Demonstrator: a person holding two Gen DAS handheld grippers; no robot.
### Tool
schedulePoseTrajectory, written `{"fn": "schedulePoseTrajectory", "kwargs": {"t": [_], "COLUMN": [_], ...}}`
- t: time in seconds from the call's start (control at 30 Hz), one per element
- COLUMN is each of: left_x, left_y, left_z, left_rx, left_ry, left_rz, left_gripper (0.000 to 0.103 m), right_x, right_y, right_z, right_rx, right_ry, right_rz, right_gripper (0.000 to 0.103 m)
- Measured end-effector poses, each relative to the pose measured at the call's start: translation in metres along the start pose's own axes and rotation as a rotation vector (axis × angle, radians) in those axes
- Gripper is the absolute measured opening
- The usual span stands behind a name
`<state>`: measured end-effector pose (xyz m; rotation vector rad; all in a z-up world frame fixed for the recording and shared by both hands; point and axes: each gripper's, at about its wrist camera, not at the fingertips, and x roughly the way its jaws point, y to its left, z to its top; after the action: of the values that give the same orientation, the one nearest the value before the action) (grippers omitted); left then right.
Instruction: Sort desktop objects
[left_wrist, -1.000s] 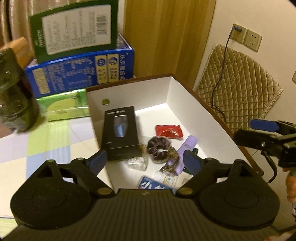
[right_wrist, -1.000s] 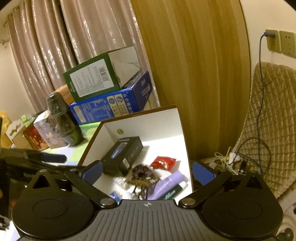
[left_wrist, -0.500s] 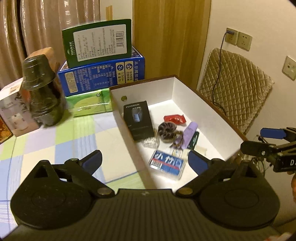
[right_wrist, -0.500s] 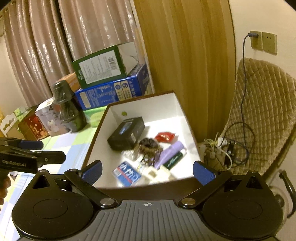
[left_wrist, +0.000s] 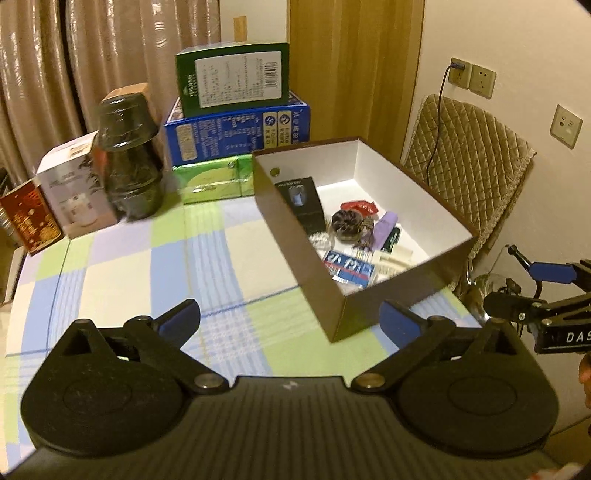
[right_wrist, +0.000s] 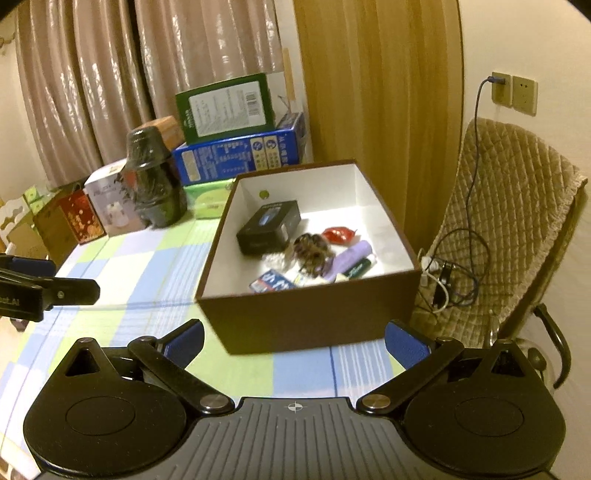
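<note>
Both jaws stand spread and hold nothing: left gripper (left_wrist: 290, 319) and right gripper (right_wrist: 293, 338) hover short of the brown white-lined cardboard box (right_wrist: 314, 325) on the checked tablecloth (left_wrist: 155, 273), which holds a black carton (right_wrist: 268, 226) and possibly a scrunchie (right_wrist: 312, 251).

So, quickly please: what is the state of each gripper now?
Left gripper: open, holding nothing, above the table in front of the brown box.
Right gripper: open, holding nothing.
</note>
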<state>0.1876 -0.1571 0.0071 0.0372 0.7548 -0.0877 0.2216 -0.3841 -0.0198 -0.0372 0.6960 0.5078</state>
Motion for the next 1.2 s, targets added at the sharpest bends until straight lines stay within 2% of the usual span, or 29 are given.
{"fn": "schedulePoseTrajectory", "kwargs": {"t": [0.27,0.57,1.2], "left_x": [-0.037,-0.072,-0.106], "left_y": [0.015,0.029,0.031], "left_z": [-0.039,-0.074,-0.124], "left_rx": [-0.025,-0.053,-0.038], "left_ry": [0.022,0.053,0.098], "left_rz": [0.003,0.042,0.077], "left_gripper": [0.102,0.102,0.102], "right_x": [-0.02,-0.04,-0.066], "right_y": [0.029,0.054,0.081], "right_z": [-0.025,-0.05,-0.092], "right_rx": [-0.009,-0.016,-0.018], "right_ry": [0.024,0.058,0.107], "right_rz": [0.015,0.021,0.024], "right_gripper": [0.101,0.101,0.101]}}
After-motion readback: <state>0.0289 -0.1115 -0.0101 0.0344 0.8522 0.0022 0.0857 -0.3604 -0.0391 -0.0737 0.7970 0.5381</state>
